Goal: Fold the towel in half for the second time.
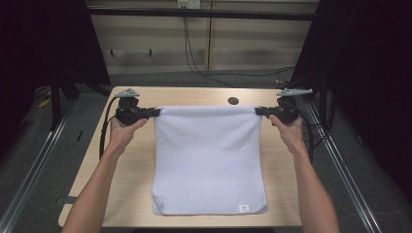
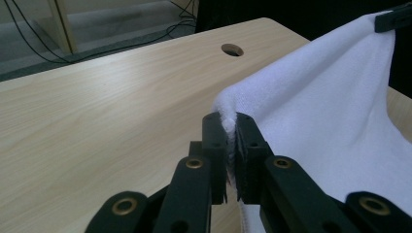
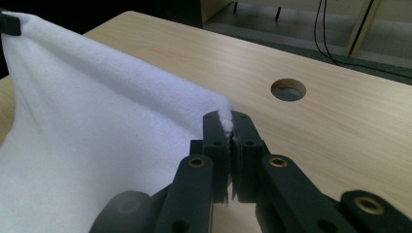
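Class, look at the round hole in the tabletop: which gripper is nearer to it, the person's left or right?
Right. The right gripper grips the towel corner just right of the hole; the left gripper holds the opposite corner, farther away on its left.

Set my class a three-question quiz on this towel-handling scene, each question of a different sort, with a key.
1. True or false: the left gripper is shut on a corner of the white towel.
2. The small label sits near which towel edge? A far, B near.
3. Fill in: the right gripper pinches the towel's other far ____.

Key: 1 true; 2 B; 3 corner. The round hole lies in the table beyond the towel.
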A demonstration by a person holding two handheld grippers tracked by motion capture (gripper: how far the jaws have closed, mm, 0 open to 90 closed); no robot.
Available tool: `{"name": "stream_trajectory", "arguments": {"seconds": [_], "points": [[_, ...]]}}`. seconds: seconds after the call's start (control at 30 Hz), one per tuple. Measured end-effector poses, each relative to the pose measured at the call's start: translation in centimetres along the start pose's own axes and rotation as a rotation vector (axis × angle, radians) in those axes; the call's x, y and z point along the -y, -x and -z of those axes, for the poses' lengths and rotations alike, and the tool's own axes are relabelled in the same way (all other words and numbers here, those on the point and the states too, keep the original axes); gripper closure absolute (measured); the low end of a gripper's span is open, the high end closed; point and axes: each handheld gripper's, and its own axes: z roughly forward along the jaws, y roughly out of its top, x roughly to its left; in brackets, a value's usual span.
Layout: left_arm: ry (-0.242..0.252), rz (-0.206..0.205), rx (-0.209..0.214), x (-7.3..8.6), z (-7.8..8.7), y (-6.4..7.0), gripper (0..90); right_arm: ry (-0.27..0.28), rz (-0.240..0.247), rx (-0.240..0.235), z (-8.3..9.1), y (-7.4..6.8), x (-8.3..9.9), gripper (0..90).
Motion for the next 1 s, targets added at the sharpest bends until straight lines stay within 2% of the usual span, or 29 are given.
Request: {"name": "stream_trajectory", "arguments": {"seconds": [0.17,0.23,0.33,0.4,0.5,0.57,0.6,0.63,0.83,1.0], "points": [[0.025,-0.003,-0.003,-0.6,0.1,-0.3,85.1,0.005,-0.004,0.008,-0.1,0.6,-0.6,86.9],[0.048,0.011,0.009,-0.8,0.2,-0.4,85.2,-0.003,0.009,0.016,-0.1,0.5,-1.1,86.9],[0.052,0.001,0.0,-1.1,0.2,-0.5,85.2,-0.006,0.017,0.025,-0.1,0.5,-1.6,86.9],[0.08,0.006,0.0,-1.4,0.5,-0.7,85.2,0.016,0.019,0.031,0.1,0.4,-2.1,86.9],[0.087,-0.005,0.0,-1.4,0.9,-0.5,85.2,0.061,0.018,0.023,0.6,0.1,-2.3,86.9],[0.073,-0.011,0.005,-0.8,0.9,-0.2,85.2,0.061,0.026,0.008,0.7,-0.2,-2.0,86.9],[0.054,-0.037,-0.005,-0.3,0.9,0.1,85.2,0.055,0.031,0.005,0.8,-0.4,-1.7,86.9],[0.048,-0.043,-0.003,0.1,1.1,0.2,85.1,0.051,0.038,-0.006,0.9,-0.6,-1.3,86.9],[0.067,-0.046,0.053,1.8,2.9,1.3,85.1,0.053,0.055,-0.078,2.7,-1.7,1.2,86.9],[0.064,-0.088,0.066,2.6,4.5,3.2,84.9,0.034,0.104,-0.102,4.5,-3.0,2.3,86.9]]}}
